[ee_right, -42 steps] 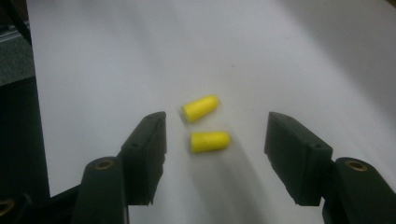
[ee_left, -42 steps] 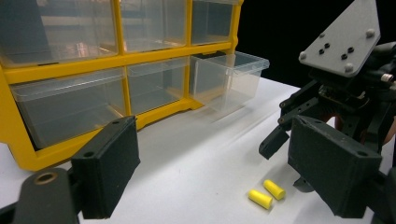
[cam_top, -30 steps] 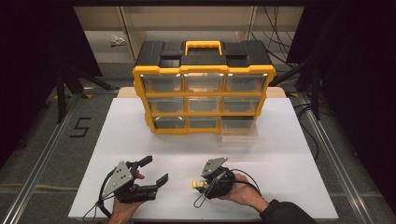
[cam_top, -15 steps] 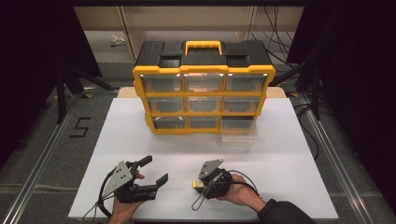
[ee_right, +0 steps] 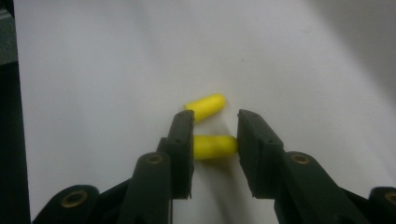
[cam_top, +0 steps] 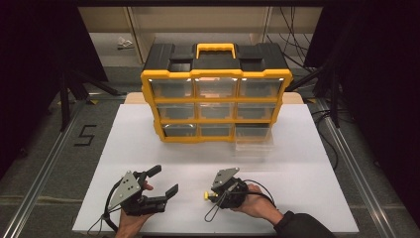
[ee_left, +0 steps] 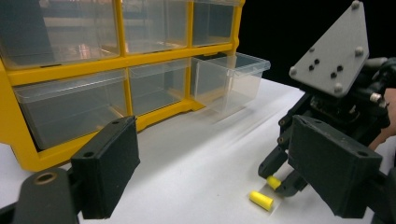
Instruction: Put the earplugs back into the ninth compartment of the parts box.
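A drawer cabinet [cam_top: 216, 94] stands at the far middle of the table [cam_top: 148, 144], its lower right drawer [cam_top: 253, 140] pulled out toward the near edge. Near that edge, the left gripper [cam_top: 159, 182] sits left of the right gripper [cam_top: 212, 197]. Two earplugs [ee_right: 205, 106] lie side by side between them, at the right gripper's tips.

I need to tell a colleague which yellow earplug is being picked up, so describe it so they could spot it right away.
Start at the yellow and black drawer cabinet at the back of the white table, then come to the near edge, to the right claw. Two yellow earplugs lie there. It is the earplug lying crosswise between the closing jaws; the other earplug lies just beyond the jaw tips, free.
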Available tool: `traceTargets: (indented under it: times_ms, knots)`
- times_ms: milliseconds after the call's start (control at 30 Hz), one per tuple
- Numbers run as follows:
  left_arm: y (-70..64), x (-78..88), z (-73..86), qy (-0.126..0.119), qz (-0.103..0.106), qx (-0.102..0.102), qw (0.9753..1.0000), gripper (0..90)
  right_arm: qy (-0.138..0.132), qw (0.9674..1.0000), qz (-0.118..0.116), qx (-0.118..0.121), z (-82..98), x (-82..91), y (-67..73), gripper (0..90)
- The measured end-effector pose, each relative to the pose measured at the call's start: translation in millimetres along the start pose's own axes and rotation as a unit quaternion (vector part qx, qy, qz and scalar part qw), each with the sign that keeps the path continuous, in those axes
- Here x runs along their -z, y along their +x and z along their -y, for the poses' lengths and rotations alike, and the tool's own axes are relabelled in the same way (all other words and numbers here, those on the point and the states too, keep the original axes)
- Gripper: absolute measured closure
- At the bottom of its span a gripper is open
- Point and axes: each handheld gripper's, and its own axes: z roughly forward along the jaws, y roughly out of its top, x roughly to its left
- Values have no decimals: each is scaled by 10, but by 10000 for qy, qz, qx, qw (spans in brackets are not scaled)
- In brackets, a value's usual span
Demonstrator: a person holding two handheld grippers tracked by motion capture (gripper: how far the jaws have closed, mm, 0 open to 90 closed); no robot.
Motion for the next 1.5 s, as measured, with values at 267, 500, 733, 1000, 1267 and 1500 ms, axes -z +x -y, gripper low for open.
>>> traceTargets:
  times_ms: [267, 500, 733, 1000, 1267, 1500]
  knots:
    - [11, 6, -2, -35, 0, 76, 10000, 161, -322, 9992, 177, -143, -19, 145, -91, 673]
    - [6, 4, -2, -21, 5, 36, 10000, 161, -528, 9979, 277, -242, -33, 237, -152, 673]
    - [6, 5, -2, -27, 7, 34, 10000, 161, -841, 9949, 407, -369, -64, 383, -241, 672]
    - [5, 6, -4, -38, 19, 28, 10000, 161, -1064, 9916, 534, -502, -60, 497, -330, 669]
    - [4, 8, -4, -46, 11, 23, 10000, 161, -1272, 9880, 670, -559, -68, 618, -399, 669]
    - [4, 9, -4, -51, 9, 23, 10000, 161, -1495, 9827, 845, -690, -66, 741, -501, 670]
